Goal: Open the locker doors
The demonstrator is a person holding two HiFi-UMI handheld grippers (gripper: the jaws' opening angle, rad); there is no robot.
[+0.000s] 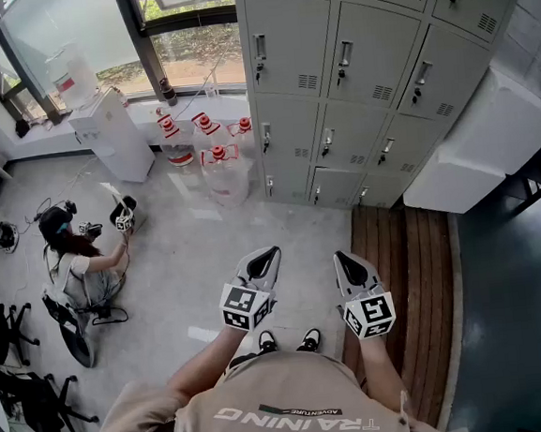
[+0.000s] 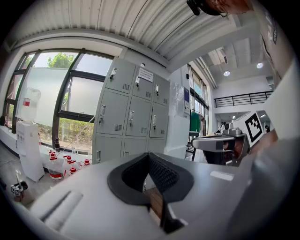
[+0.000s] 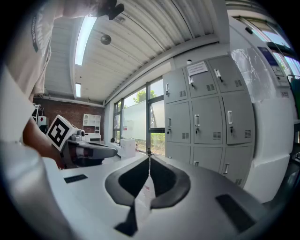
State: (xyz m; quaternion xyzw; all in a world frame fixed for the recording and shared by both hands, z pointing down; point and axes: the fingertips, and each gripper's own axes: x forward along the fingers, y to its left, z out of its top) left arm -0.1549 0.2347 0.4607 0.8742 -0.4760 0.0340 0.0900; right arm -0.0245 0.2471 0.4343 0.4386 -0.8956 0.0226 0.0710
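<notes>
A bank of grey lockers stands ahead of me, and every door I can see is closed, each with a small handle and lock. My left gripper and right gripper are held side by side at waist height, well short of the lockers. Both are shut, tips together, with nothing between them. In the left gripper view the gripper points at the lockers. From the right gripper view, that gripper has the lockers to the right of its line.
A water dispenser and several large water bottles stand by the window, left of the lockers. A person sits on the floor at left, near office chairs. A white cabinet adjoins the lockers at right, above a wooden platform.
</notes>
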